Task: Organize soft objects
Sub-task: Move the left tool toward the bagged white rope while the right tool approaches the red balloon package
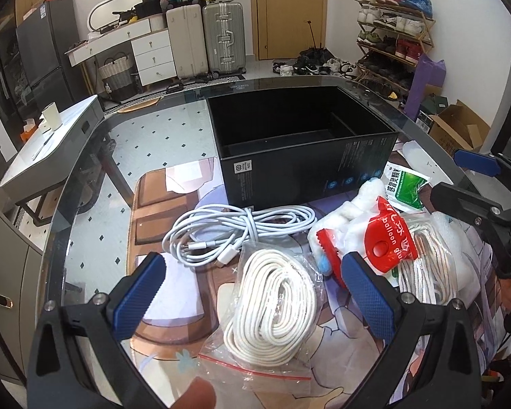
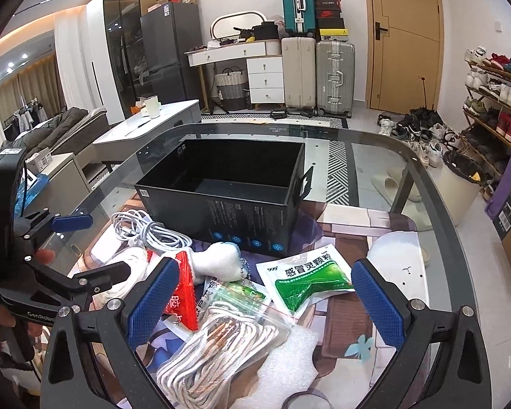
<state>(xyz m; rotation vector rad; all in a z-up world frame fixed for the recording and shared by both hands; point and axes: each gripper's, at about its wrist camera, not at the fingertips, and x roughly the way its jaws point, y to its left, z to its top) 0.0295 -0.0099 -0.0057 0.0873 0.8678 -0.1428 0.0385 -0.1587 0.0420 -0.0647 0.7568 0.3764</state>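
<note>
Hovering above glass worktop (image 1: 85, 184), left gripper (image 1: 253, 289) spread wide, holding nothing; bagged white rope coil (image 1: 272, 310) lies below between its pads. Right gripper (image 2: 265, 301) likewise spread, empty, over second bagged rope (image 2: 218, 351) on white foam sheet (image 2: 289, 361). Open black box (image 1: 306, 146) stands at rear, empty inside. White cable bundle (image 1: 235, 235) just before box. White plush toy (image 2: 221, 260), red packet (image 2: 184, 296), green sachet (image 2: 306, 279) clustered beside ropes.

Two rope bags (image 1: 272, 310) (image 2: 218, 344); one box (image 1: 303, 146); one cable (image 1: 235, 231)
</note>
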